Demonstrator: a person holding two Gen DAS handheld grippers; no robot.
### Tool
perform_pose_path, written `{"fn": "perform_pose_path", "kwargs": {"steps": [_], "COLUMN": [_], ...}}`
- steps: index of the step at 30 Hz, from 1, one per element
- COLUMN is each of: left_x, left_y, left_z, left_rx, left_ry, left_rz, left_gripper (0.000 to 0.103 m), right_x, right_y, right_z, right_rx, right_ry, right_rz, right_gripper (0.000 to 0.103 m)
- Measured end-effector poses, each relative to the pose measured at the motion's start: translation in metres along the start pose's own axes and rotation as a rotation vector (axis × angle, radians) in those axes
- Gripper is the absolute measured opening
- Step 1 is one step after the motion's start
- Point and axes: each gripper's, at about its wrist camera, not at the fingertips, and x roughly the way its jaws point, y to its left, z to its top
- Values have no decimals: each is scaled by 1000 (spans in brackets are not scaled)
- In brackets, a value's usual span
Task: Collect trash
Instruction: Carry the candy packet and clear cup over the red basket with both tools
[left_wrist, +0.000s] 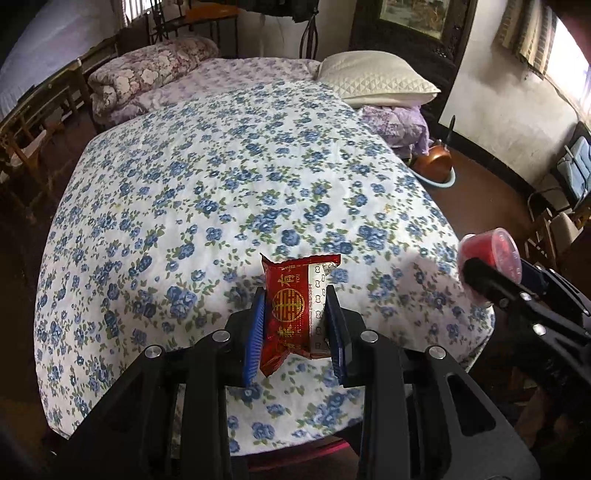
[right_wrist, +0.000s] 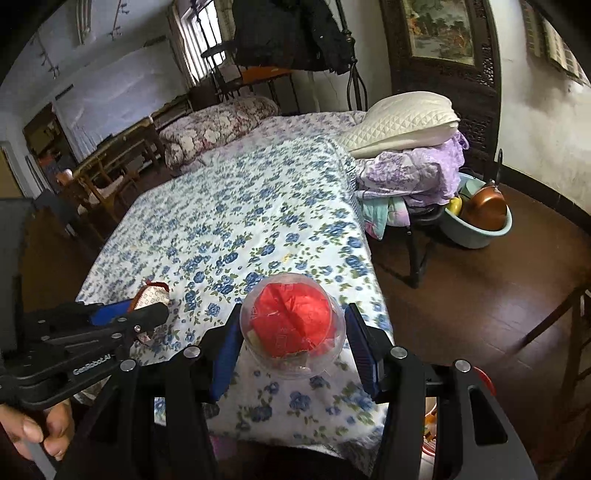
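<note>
Blue-flowered bedspread (left_wrist: 229, 177), white pillow (left_wrist: 373, 77)

floral bedspread (left_wrist: 229, 177); white pillow (left_wrist: 376, 79); copper pan (right_wrist: 484, 208) in basin (right_wrist: 476, 236)

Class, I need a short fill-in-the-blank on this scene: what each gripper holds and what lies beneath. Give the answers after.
The left gripper is shut on a ____ snack wrapper.
The right gripper grips a clear ____ with red paper inside.
Both are held above a bedspread printed with ____ flowers.

Missing words: red; cup; blue
</note>
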Motion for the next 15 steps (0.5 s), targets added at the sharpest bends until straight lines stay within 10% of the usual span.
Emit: {"fn": "perform_pose_path", "kwargs": {"steps": [15], "left_x": [-6], "left_y": [-98], "left_z": [16], "left_rx": [174], "left_ry": [16], "left_rz": [-119], "left_gripper": [31], "right_x": [-57], "right_y": [-94], "right_z": [-20], "right_rx": [118], "right_ry": [-36], "right_rz": [-79], "right_gripper": [54]}}
